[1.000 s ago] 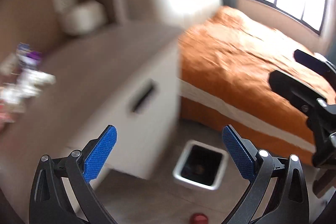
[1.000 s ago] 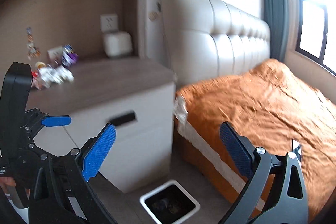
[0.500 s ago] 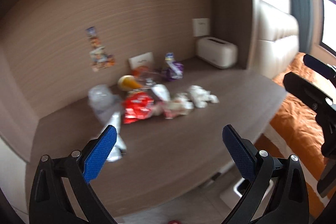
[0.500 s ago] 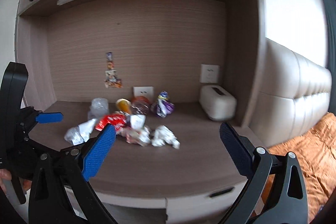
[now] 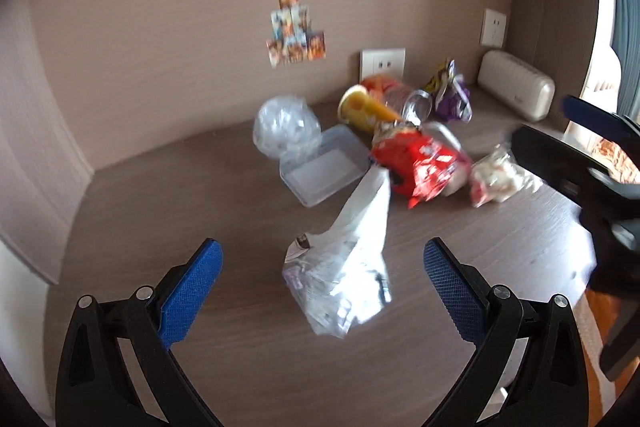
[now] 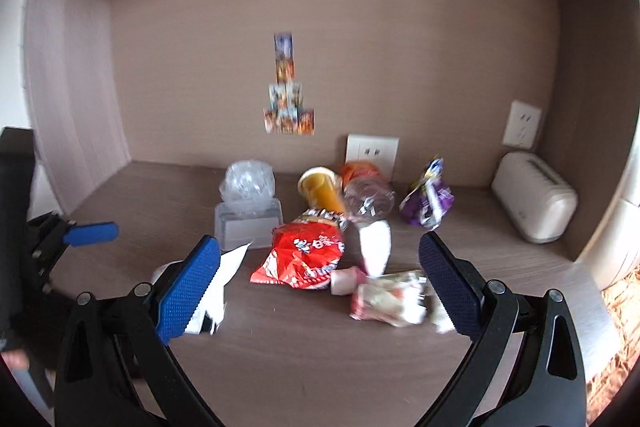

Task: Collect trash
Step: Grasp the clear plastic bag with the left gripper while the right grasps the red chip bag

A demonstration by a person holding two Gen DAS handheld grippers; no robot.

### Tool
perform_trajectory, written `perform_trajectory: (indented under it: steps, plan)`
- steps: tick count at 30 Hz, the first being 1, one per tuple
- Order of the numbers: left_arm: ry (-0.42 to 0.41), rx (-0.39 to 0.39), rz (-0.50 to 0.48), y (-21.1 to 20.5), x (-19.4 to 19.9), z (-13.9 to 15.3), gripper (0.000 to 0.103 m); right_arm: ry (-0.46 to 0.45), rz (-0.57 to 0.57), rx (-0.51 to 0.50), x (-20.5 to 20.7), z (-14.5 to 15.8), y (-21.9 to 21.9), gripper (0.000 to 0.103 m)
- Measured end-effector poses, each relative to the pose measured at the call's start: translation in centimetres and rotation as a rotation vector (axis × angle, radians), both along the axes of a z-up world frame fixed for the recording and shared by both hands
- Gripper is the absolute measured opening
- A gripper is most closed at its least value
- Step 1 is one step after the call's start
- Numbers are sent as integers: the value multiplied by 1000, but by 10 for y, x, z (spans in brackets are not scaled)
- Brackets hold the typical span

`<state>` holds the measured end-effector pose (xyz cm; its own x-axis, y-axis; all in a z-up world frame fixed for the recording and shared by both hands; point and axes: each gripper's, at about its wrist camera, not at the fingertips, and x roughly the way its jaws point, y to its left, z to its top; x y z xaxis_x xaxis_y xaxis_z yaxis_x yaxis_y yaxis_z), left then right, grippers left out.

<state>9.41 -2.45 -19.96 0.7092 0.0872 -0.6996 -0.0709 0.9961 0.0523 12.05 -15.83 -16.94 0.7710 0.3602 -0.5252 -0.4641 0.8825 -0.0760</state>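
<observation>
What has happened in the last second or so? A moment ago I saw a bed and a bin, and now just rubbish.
Both tongs swung away from the bed and floor bin toward the desk, then closed in on the litter. The left tongs now hang open over the crumpled white bag; the right tongs are open near the red wrapper. Nothing has been picked up. The trash pile itself looks unmoved.

Wrappers [image 6: 300, 259] on desk [image 6: 320, 367], toaster [image 6: 534, 197] right

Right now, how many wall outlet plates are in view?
2. One outlet plate sits low on the back wall, behind the orange cup. The other outlet plate is on the right, above the white box. None seems hidden.
</observation>
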Motion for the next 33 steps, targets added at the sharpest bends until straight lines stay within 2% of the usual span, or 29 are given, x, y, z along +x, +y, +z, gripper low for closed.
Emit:
perform_trajectory:
  steps: [6,10,13,15,17,18,19,23,24,27,33]
  plan:
    - [40,-52,-30,17,18,-22,99,56,-30,18,41,-27,24,99]
    - [59,-60,-65,20,24,-31,98,73,-37,-9,53,-39,33,99]
    - [73,-77,-89,21,29,-36,95,98,-50,-41,62,-49,39,99]
    - [89,-86,-103,21,32,-41,71,127,-51,-42,68,-55,41,99]
    - [111,-92,-122,20,36,-46,62,142,-58,-48,72,-60,43,99]
    - [108,-86,-126,19,37,-47,61,152,-53,-64,74,-62,45,91]
    - [104,-77,-131,18,38,-47,60,161,-46,-78,74,-65,47,74]
    - [101,-78,-137,17,39,-48,53,164,-50,-109,72,-69,49,58]
    - [101,-87,-138,17,39,-47,51,171,-55,-107,72,-69,48,50]
    - [82,-96,-135,17,36,-37,48,168,-52,-85,69,-63,45,45]
    - [14,-66,-143,15,22,-2,48,93,-36,-22,50,-23,40,39]
